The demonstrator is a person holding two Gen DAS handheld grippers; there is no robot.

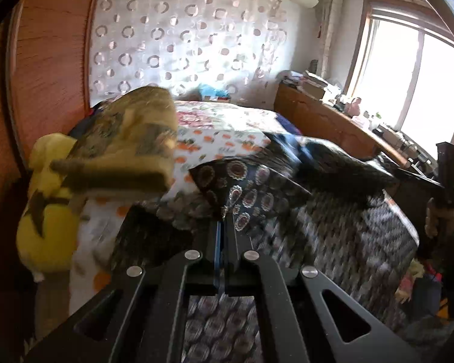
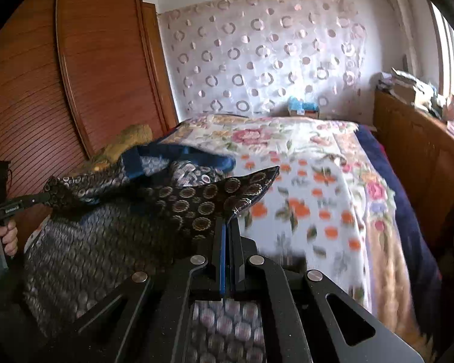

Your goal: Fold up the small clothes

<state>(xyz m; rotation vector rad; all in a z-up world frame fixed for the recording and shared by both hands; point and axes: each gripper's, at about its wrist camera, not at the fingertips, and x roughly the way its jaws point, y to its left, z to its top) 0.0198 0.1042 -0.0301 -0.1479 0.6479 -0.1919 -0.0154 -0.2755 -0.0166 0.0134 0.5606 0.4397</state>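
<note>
A dark garment (image 1: pixel 248 187) with round gold and pink medallions and a blue lining (image 2: pixel 184 154) hangs stretched between both grippers above the bed. My left gripper (image 1: pixel 225 214) is shut on one corner of its top edge. My right gripper (image 2: pixel 227 219) is shut on the other corner (image 2: pixel 251 187). The rest of the cloth (image 2: pixel 90 242) hangs down below that edge, blurred. In the right wrist view, a hand (image 2: pixel 6 239) holds the left tool at the far left. In the left wrist view, the other hand (image 1: pixel 439 217) shows at the far right.
Under the garment lies a floral bedspread (image 2: pixel 302 181). A folded tan blanket (image 1: pixel 130 145) and a yellow plush toy (image 1: pixel 48 217) sit on the bed's left side by a wooden wardrobe (image 2: pixel 75 75). A cluttered wooden cabinet (image 1: pixel 333 121) runs along the window side.
</note>
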